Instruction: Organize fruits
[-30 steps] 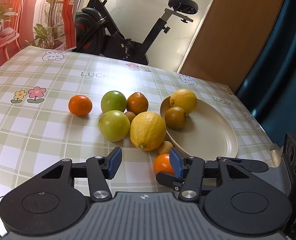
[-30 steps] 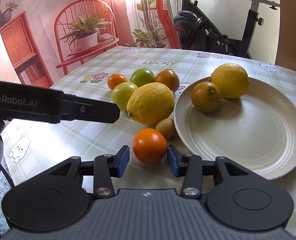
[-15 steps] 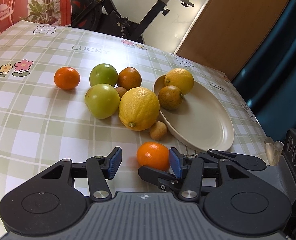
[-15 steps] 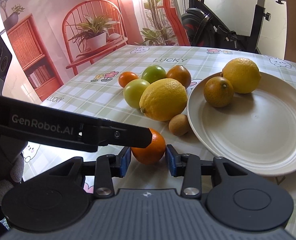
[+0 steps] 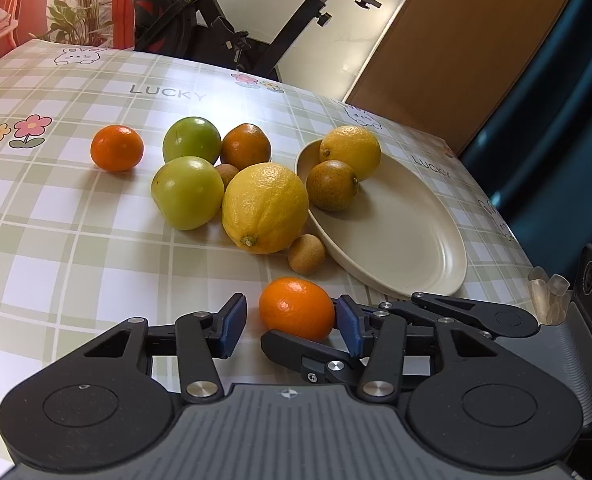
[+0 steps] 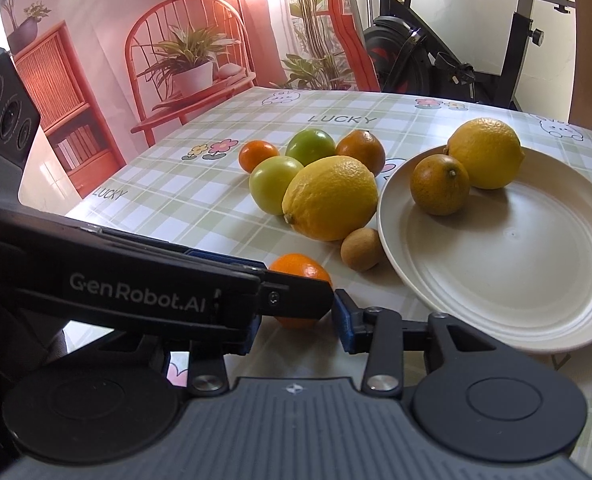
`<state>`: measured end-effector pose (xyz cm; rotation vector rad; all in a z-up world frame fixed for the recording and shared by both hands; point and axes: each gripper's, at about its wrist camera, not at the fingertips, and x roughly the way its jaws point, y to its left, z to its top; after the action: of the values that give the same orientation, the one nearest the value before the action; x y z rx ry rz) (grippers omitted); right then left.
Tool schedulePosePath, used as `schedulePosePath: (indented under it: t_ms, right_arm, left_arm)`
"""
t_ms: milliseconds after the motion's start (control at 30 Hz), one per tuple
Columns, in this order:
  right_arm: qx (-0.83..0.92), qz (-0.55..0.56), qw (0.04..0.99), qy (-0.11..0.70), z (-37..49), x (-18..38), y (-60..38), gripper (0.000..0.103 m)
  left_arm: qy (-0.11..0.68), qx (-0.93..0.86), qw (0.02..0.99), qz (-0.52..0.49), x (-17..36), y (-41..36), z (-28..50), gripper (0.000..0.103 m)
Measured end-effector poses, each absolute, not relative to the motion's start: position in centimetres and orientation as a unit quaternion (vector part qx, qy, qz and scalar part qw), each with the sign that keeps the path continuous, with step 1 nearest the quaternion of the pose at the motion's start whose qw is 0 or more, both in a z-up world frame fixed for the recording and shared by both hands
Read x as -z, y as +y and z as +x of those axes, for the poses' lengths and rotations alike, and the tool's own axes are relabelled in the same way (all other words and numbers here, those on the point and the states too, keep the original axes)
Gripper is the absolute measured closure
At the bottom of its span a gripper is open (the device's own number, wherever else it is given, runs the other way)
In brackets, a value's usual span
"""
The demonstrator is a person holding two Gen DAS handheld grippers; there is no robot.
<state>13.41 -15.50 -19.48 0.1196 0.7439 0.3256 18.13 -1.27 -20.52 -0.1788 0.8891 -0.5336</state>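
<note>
Two claws straddle one orange (image 5: pixel 296 308) on open tabletop (image 5: pixel 76 240) beside the plate (image 5: pixel 416 248) rim: left claw (image 5: pixel 290 322) apart, just closing; right claw (image 6: pixel 298 320) grip untellable.

Black tool (image 5: pixel 292 322), blue pads (image 5: pixel 232 326)

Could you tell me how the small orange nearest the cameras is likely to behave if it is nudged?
The small orange is round and lies free on the smooth tablecloth, so it would probably roll at a nudge. Its dimpled peel should give fair grip. It looks small, so likely light.
</note>
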Motion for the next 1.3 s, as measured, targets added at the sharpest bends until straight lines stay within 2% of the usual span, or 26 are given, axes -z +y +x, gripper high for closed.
schedulePosePath:
  t_ms: [33,300,433,1300]
  right_arm:
    - [-0.158,0.058,0.917,0.362,13.4,19.5,-15.5,0.061]
    - [-0.158,0.058,0.917,0.361,13.4,19.5,-15.5,0.061]
    - [-0.159,0.057,0.919,0.356,13.3,19.2,-15.5,0.064]
    - [-0.144,0.042,0.946,0.287,13.2,12.2,-17.0,0.064]
  left_arm:
    - [0.424,0.259,0.863,-0.088,20.5,-1.2,18.1,0.059]
    - [0.422,0.262,0.862,-0.098,20.4,-0.8,17.9,0.061]
    - [0.414,0.265,0.865,-0.099,19.9,-0.8,17.7,0.061]
    - [0.354,0.262,0.887,-0.142,14.0,-2.2,18.0,0.06]
